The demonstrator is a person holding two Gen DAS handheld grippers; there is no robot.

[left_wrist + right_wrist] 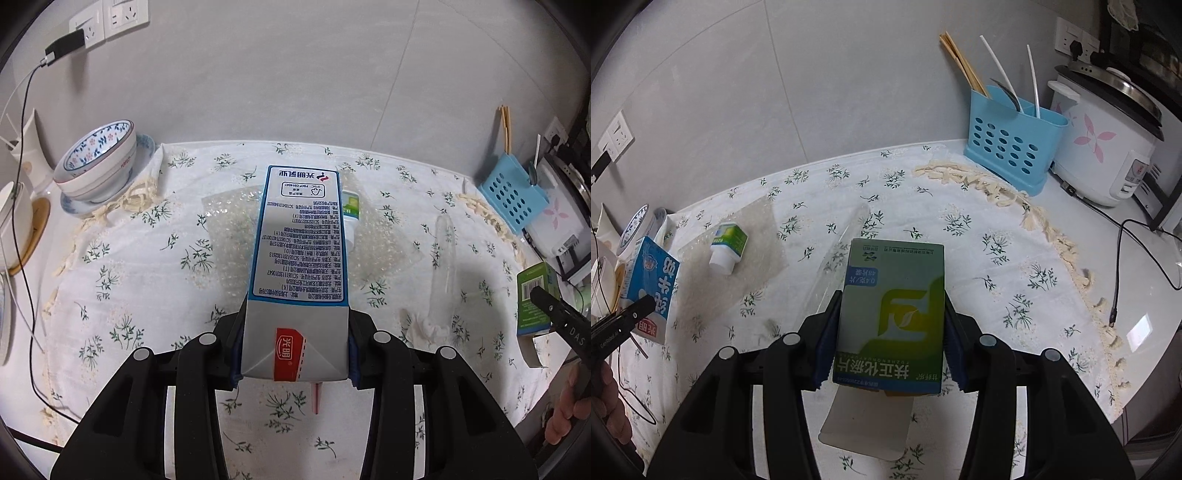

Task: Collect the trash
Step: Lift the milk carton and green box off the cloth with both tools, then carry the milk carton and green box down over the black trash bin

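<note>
While both claws are clamped, left claw (295, 354) on the carton (299, 236) and right claw (888, 347) on the box (892, 317), the bottle (728, 248) lies at ten o'clock on the bench (997, 258), nearer the left.

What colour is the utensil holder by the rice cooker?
Light blue, with oval holes in its side: the utensil holder shows best in the right wrist view.

Grey tiled wall (295, 74) behind, with white sockets (107, 18) high on the left and another socket (1071, 37) on the right. Pale bench (1115, 236) below, mostly draped in a white floral cloth (129, 277) with a fringed edge. Soft, even light, plus a bright glare patch on the bare surface at the right.
</note>
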